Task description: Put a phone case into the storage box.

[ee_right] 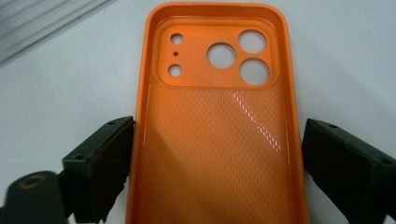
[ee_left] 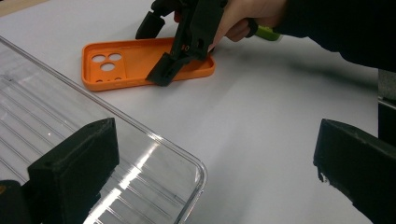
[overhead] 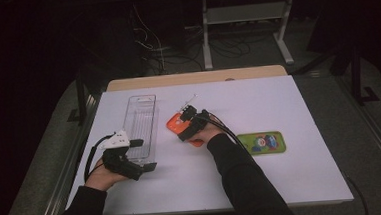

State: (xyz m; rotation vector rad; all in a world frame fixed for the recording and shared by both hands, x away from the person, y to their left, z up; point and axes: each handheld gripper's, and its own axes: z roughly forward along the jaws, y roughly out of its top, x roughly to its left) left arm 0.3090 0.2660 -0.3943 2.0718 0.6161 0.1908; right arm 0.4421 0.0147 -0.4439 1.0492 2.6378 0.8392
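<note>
- At the left of the high view: left gripper (overhead: 143,166) near the table's (overhead: 293,181) front edge, held in a hand, jaws spread wide, gripping nothing; one jaw over the near corner of the clear plastic tray (overhead: 142,121), the other over bare table.
- Just past it: the tray lying flat, long axis running away from the person, empty as far as can be seen.
- Right of the tray, near the table's middle: orange phone case (overhead: 175,123) lying hollow side up, close to the tray but apart from it.
- In the right gripper view: long axis of the case (ee_right: 217,135) in line with the jaws, camera-hole end pointing away from the gripper, toward the far left of the table in the high view.
- Over the case: right gripper (overhead: 187,127), jaws open and straddling the long sides; left jaw touching or nearly touching the rim, right jaw a little clear; not yet clamped.
- Farther right: green phone case (overhead: 262,142) with a colourful picture, flat, long axis across the table, well apart from the orange one.
</note>
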